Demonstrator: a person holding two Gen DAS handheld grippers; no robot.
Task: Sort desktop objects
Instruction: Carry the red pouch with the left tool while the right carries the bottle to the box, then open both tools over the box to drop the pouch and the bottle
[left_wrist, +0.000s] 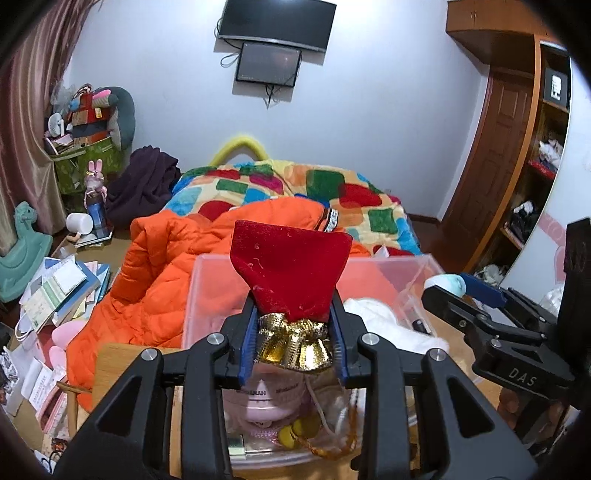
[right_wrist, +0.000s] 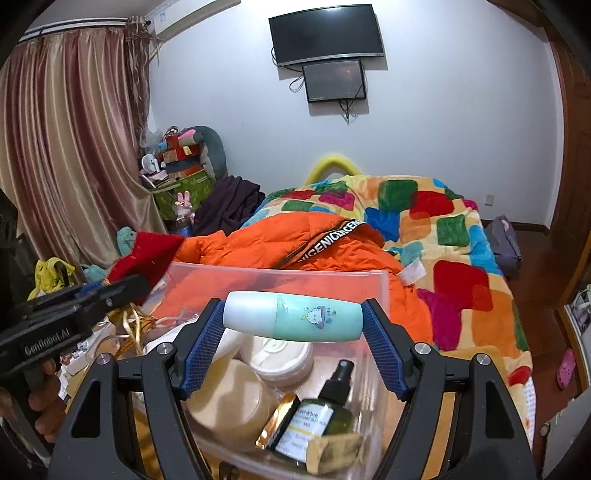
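My left gripper is shut on a red velvet pouch with a gold bow, held above a clear plastic bin that holds pink containers and cords. My right gripper is shut on a mint-green bottle with a white cap, held sideways above a clear bin holding a dark spray bottle, a round cream jar and a beige tub. The right gripper shows at the right of the left wrist view. The left gripper shows at the left of the right wrist view.
The bins stand on a wooden desk. Behind lies an orange jacket on a bed with a colourful blanket. Books and papers lie on the floor at left. A curtain hangs at left.
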